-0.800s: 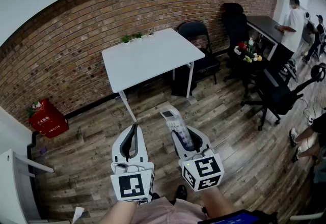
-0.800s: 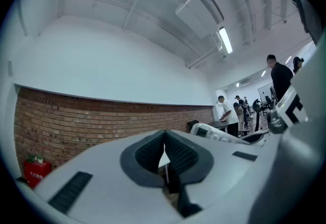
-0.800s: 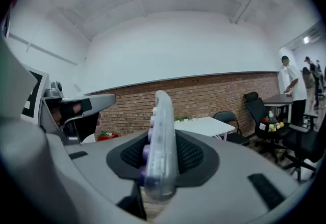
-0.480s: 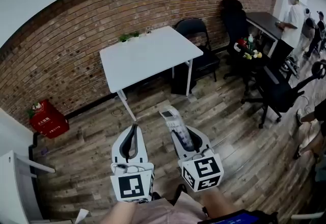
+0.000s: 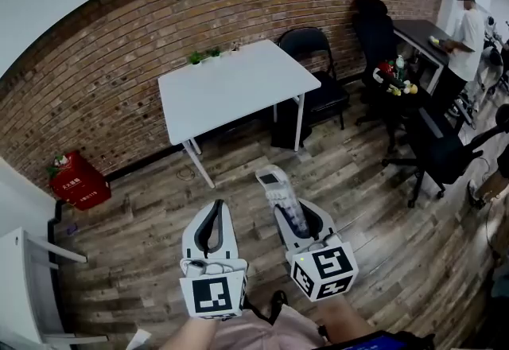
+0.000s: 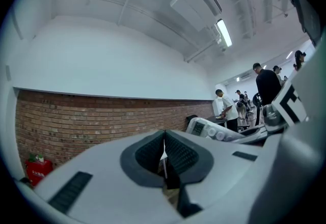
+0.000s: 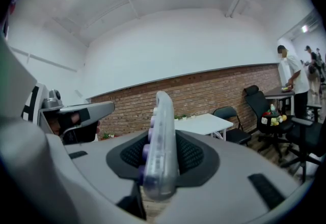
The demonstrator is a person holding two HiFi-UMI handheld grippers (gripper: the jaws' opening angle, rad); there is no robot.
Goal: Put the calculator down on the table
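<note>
My right gripper (image 5: 296, 219) is shut on a pale translucent calculator (image 5: 278, 194) with purple keys, held on edge and sticking out forward over the wooden floor. In the right gripper view the calculator (image 7: 160, 144) stands upright between the dark pads (image 7: 191, 156). My left gripper (image 5: 210, 227) hangs beside it, shut with nothing between its pads (image 6: 178, 156). The white table (image 5: 235, 89) stands ahead by the brick wall, some way beyond both grippers, and shows small in the right gripper view (image 7: 204, 123).
A black folding chair (image 5: 314, 62) stands right of the table. Office chairs (image 5: 433, 153) and a dark desk (image 5: 421, 34) with a person (image 5: 465, 34) fill the right side. A red box (image 5: 75, 181) sits by the wall at left. Small plants (image 5: 203, 56) line the table's back edge.
Both grippers and the calculator sit slightly lower and to the right in the head view; the table has barely shifted. The person at right moved.
</note>
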